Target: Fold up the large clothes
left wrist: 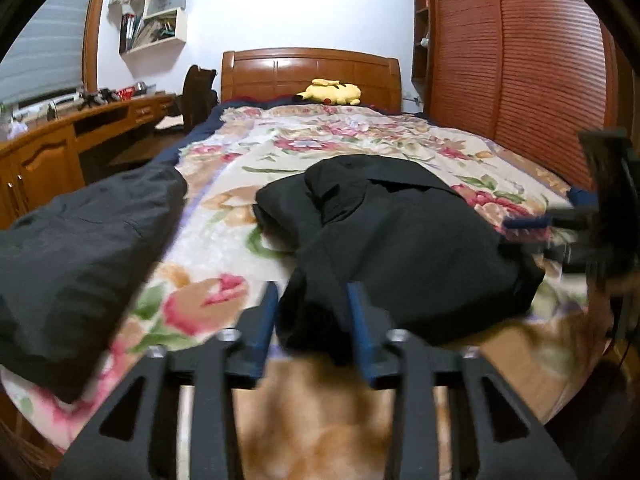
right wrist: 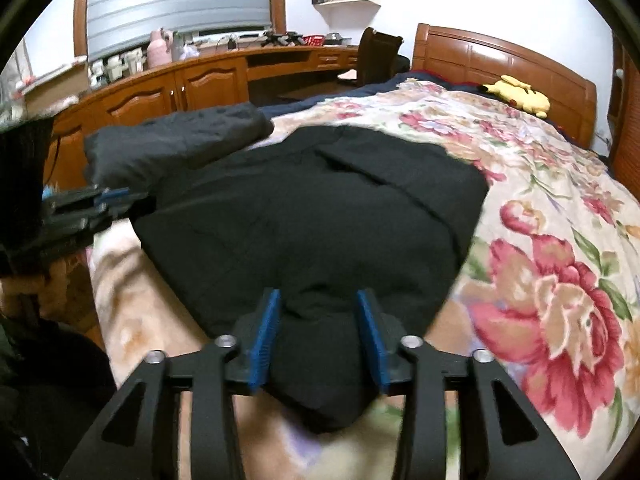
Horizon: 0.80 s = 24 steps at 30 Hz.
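Garment (right wrist: pixel 312 216) corners between both tongs — unclamped

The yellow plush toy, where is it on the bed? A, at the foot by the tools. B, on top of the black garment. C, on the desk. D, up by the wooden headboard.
D: the yellow plush toy lies at the far end of the bed against the wooden headboard, well beyond the black garment.

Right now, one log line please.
step: folding | garment: black, bunched on bed | left fingers: open astride hem | right fingers: open astride hem
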Each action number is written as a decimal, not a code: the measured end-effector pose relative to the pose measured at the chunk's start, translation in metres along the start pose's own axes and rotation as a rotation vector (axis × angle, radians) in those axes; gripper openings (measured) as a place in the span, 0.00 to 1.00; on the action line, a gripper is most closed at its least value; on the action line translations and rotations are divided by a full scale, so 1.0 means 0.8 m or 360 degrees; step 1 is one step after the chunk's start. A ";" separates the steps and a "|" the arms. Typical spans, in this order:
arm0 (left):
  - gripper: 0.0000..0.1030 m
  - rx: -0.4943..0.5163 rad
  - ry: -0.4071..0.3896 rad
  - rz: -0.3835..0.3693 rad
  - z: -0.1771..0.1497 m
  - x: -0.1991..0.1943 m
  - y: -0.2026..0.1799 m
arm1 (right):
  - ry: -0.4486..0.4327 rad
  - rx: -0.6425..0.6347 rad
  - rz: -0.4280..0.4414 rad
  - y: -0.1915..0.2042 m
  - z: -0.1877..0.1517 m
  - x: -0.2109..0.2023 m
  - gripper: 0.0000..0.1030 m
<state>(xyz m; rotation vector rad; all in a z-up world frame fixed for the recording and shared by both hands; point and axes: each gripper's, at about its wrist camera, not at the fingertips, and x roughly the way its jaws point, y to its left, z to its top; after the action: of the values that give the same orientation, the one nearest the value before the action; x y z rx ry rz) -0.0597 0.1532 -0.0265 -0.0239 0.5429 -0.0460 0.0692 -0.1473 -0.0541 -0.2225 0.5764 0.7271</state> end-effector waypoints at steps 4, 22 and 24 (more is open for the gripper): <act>0.44 -0.0036 0.0025 -0.0094 -0.009 -0.007 0.021 | -0.0071 0.0091 -0.0080 -0.041 0.019 -0.005 0.61; 0.45 -0.0098 0.0108 -0.0026 -0.023 0.006 0.061 | -0.0050 0.0182 -0.0140 -0.099 0.063 0.092 0.67; 0.45 -0.0101 0.0104 -0.0039 -0.022 0.006 0.061 | -0.0032 0.0183 -0.0151 -0.100 0.067 0.099 0.70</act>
<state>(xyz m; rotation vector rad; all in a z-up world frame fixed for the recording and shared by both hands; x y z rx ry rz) -0.0631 0.2016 -0.0456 -0.0910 0.6094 -0.0533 0.1939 -0.1407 -0.0552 -0.1348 0.5827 0.6016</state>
